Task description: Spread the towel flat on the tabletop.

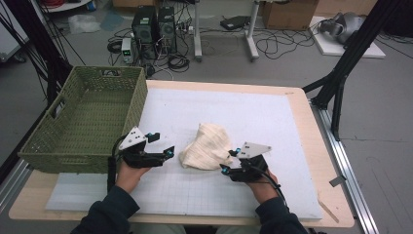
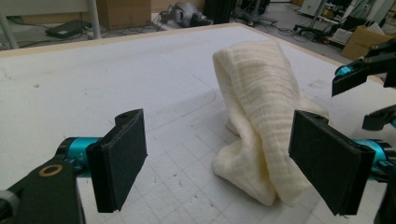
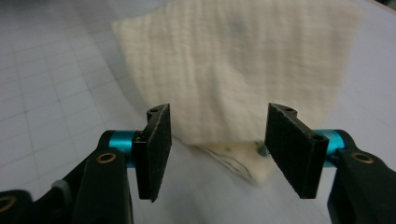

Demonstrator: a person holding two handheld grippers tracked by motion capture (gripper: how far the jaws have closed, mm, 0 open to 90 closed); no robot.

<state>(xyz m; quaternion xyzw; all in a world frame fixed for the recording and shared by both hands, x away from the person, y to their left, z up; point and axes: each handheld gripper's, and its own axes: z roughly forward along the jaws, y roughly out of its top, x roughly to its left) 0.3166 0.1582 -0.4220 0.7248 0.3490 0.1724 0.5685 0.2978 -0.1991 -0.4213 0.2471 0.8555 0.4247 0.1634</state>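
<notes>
Lying crumpled on the white mat (image 1: 272, 195) of the bench (image 1: 311, 117), one cream cloth (image 1: 207, 146) is being approached by two grippers, and one green woven basket (image 1: 87, 117) is standing beyond the left gripper (image 1: 160, 145), at the bench's far left corner.

The cloth is being kept between the two grippers. It is seen just ahead of the right gripper (image 3: 217, 147), whose pads are standing apart with the cloth's near corner between them but not pressed. The left gripper's jaws are being held wide apart, the cloth lying ahead of them toward its right pad (image 2: 327, 163), untouched.

Bare mat is being left open ahead of the left gripper and behind both hands; the bench's right edge is well apart from the right gripper.

Both grippers are being held low, nearly level, pointing inward at the cloth, the forearms resting near the bench's near edge.
</notes>
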